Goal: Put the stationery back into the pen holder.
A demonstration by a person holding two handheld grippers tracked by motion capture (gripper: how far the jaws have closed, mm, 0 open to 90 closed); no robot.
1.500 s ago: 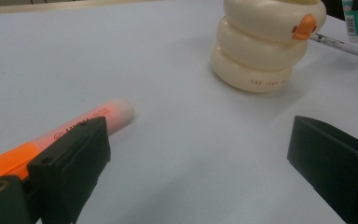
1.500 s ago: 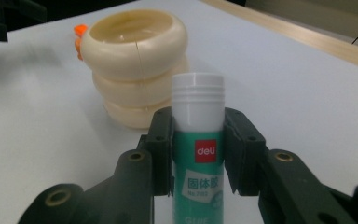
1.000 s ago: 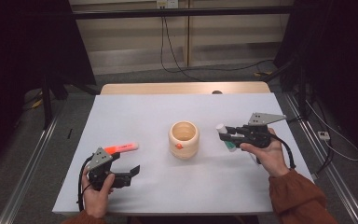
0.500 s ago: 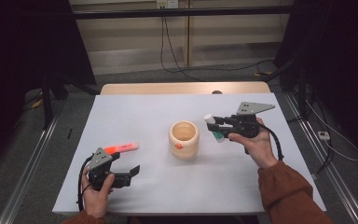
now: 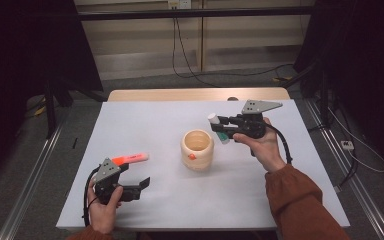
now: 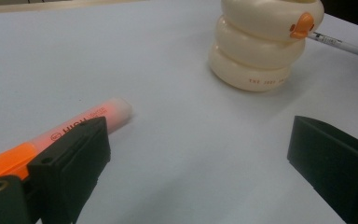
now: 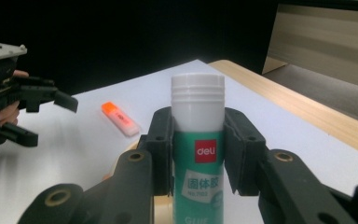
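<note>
A green glue stick (image 7: 198, 140) with a white cap stands upright between the jaws of my right gripper (image 7: 198, 158), which is shut on it. From above, that gripper (image 5: 221, 128) holds the glue stick (image 5: 215, 120) in the air just right of and behind a cream duck-shaped holder (image 5: 197, 149). My left gripper (image 5: 132, 181) rests open near the front left of the table. An orange highlighter (image 5: 130, 159) lies just beyond it. In the left gripper view the highlighter (image 6: 74, 128) passes behind the left jaw, and the holder (image 6: 261, 46) stands farther off.
A white pen (image 6: 340, 44) lies on the table behind the holder. The white table (image 5: 145, 125) has a wooden strip (image 5: 180, 95) along its far edge. Cables trail on the floor beyond.
My right gripper has carried the glue stick left and slightly up, from the table's right side to beside the holder. The left gripper has stayed put.
</note>
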